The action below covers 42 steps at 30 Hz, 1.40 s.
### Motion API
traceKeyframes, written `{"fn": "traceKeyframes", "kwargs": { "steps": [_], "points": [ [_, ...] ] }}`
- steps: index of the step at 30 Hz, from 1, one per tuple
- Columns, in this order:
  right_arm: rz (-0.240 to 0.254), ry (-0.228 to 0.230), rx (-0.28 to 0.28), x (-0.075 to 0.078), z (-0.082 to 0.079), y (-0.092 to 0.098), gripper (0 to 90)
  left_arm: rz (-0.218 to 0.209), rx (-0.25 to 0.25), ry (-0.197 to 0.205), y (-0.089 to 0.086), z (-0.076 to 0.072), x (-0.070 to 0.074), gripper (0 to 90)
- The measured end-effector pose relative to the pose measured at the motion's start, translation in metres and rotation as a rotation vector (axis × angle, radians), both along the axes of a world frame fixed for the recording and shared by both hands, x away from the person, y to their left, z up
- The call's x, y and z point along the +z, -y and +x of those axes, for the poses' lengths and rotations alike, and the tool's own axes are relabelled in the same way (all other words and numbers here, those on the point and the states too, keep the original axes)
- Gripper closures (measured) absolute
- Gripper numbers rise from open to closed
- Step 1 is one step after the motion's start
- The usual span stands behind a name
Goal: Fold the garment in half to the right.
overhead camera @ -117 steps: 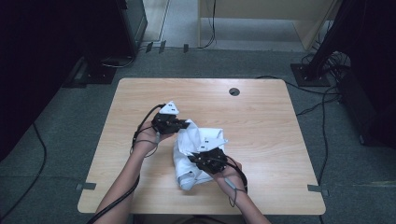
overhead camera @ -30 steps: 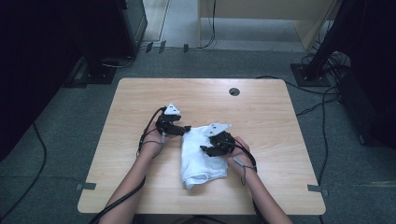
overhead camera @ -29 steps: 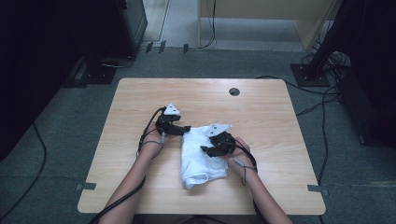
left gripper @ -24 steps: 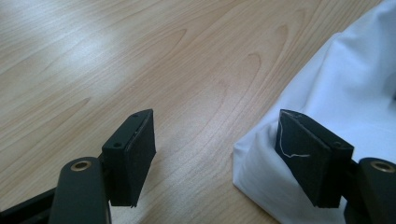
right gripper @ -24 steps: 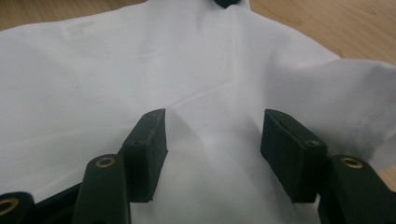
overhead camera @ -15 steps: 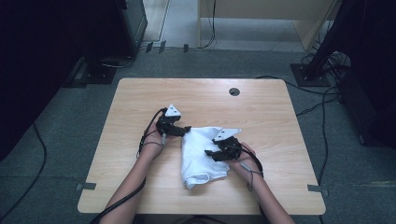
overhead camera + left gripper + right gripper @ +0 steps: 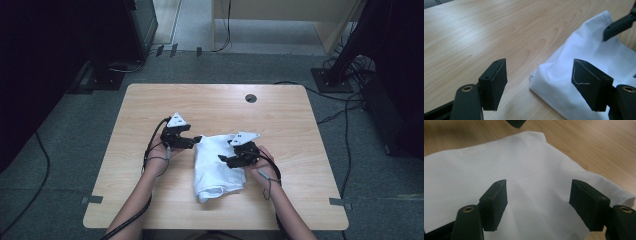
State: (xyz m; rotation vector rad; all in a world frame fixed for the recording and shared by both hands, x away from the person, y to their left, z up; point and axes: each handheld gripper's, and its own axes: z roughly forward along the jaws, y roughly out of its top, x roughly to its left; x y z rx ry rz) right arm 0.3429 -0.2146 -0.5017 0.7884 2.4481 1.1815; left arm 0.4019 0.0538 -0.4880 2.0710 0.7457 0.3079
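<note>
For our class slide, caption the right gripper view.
Open right gripper poised above a folded white cloth on a light wooden table.

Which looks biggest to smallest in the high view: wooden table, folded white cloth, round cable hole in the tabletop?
1. Light wooden table
2. Folded white cloth
3. Round dark cable hole
The gaps are clear; nearness to the camera changes nothing.

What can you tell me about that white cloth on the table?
The white cloth looks like a soft cotton garment, folded into a rough rectangle with a rolled, hem-like edge at its near end. It lies flat on the wooden table, slightly wrinkled. The left gripper stands open at its left corner, the right gripper open just above it; neither grips it.
</note>
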Motion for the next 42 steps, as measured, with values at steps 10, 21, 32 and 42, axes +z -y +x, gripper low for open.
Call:
{"fn": "traceKeyframes", "kwargs": {
  "steps": [10,21,32,42],
  "points": [
    [-0.051,0.008,-0.035,-0.014,0.003,0.000,24.7,0.082,-0.034,0.005,0.010,-0.018,-0.016,28.6],
    [-0.011,-0.011,-0.084,-0.027,-0.002,0.004,25.4,0.110,-0.029,-0.004,0.012,-0.017,-0.030,26.8],
    [0.100,-0.044,-0.032,-0.008,-0.018,0.008,24.2,-0.043,-0.029,-0.068,-0.006,-0.035,-0.012,26.8],
    [0.098,-0.075,0.099,-0.006,-0.030,0.001,22.8,-0.011,-0.098,-0.063,-0.005,-0.048,-0.014,26.8]
  ]
}}
